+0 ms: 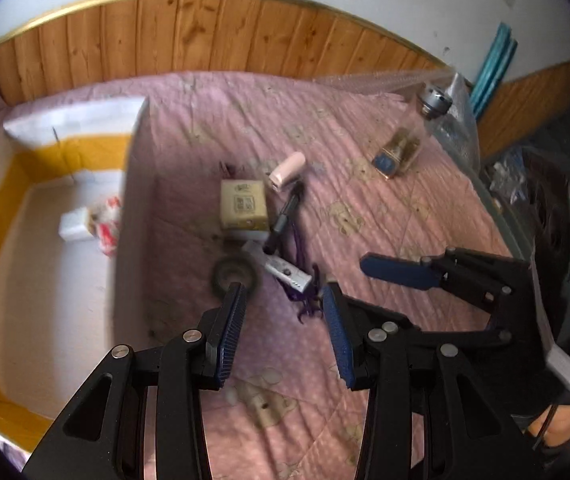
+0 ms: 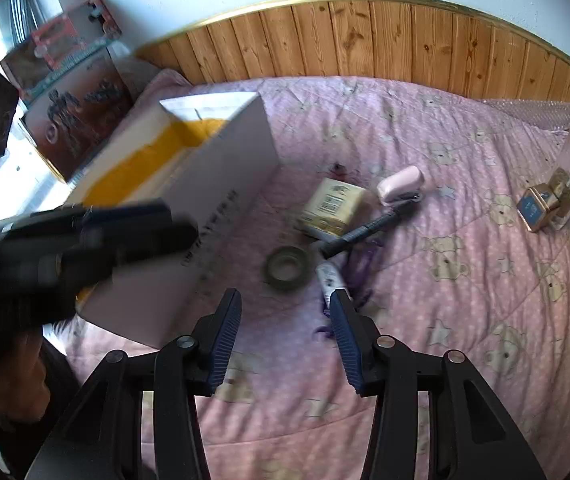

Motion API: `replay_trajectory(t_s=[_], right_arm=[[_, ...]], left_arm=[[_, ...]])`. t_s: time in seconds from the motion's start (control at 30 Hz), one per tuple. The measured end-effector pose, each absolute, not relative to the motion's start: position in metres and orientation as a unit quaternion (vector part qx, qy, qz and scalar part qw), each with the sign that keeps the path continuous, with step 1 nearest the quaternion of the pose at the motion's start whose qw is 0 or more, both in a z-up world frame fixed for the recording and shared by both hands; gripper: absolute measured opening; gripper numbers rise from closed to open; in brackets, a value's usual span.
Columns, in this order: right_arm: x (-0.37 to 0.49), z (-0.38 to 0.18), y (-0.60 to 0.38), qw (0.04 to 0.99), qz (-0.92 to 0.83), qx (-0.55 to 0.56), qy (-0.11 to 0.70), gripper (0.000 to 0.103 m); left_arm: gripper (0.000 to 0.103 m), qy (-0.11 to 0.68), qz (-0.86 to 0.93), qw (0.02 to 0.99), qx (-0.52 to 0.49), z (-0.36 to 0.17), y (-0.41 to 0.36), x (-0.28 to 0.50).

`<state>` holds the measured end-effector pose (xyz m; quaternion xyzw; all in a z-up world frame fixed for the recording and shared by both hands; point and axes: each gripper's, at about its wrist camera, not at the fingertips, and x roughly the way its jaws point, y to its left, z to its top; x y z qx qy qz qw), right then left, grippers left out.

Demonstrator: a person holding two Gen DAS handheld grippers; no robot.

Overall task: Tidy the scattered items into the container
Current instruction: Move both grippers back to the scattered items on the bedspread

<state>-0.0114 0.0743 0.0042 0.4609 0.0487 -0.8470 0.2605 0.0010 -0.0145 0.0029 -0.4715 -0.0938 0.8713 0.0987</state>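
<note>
A white box [image 1: 133, 184] with a yellow inner band stands on the pink bedspread at the left; it also shows in the right wrist view [image 2: 225, 168]. It holds a white block [image 1: 75, 224] and a red-white packet [image 1: 107, 224]. Beside it lie a beige carton [image 1: 243, 204], a pink case [image 1: 287, 170], a black pen [image 1: 285, 220], a dark tape roll [image 1: 233, 275], a white tube [image 1: 285, 272] and purple cord [image 1: 305, 280]. My left gripper [image 1: 283, 300] is open and empty above the roll and tube. My right gripper [image 2: 285, 304] is open and empty near the tube [image 2: 331, 276].
A glass jar [image 2: 553, 196] with gold-blue packets and a metal lid lies at the far right. Wood panelling [image 2: 365, 36] backs the bed. Framed pictures [image 2: 73, 108] stand behind the box. The right gripper shows at the right in the left wrist view [image 1: 397, 270].
</note>
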Motion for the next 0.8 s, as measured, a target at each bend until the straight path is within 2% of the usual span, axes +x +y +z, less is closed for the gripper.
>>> replay_trajectory(t_s=[0.1,0.17,0.53,0.7,0.8], right_arm=[[-0.015,-0.011,0.064,0.247,-0.846,0.457,0.123,0.032],[-0.022,-0.025,0.059,0.255,-0.838,0.460,0.145,0.028],[-0.060,-0.082,0.047,0.286,-0.816,0.464,0.190,0.022],[-0.064,-0.083,0.051,0.295,-0.817,0.460,0.183,0.021],[-0.068,-0.077,0.062,0.287,-0.808,0.489,0.160,0.020]], left_arm=[[0.043,-0.100,0.860,0.070,-0.495,-0.020,-0.015,-0.009],[0.043,-0.111,0.850,0.060,-0.511,-0.033,-0.020,-0.018],[0.046,-0.142,0.822,0.050,-0.550,-0.078,-0.022,-0.050],[0.054,-0.155,0.820,0.037,-0.550,-0.090,-0.025,-0.057],[0.055,-0.152,0.825,0.030,-0.543,-0.091,-0.026,-0.062]])
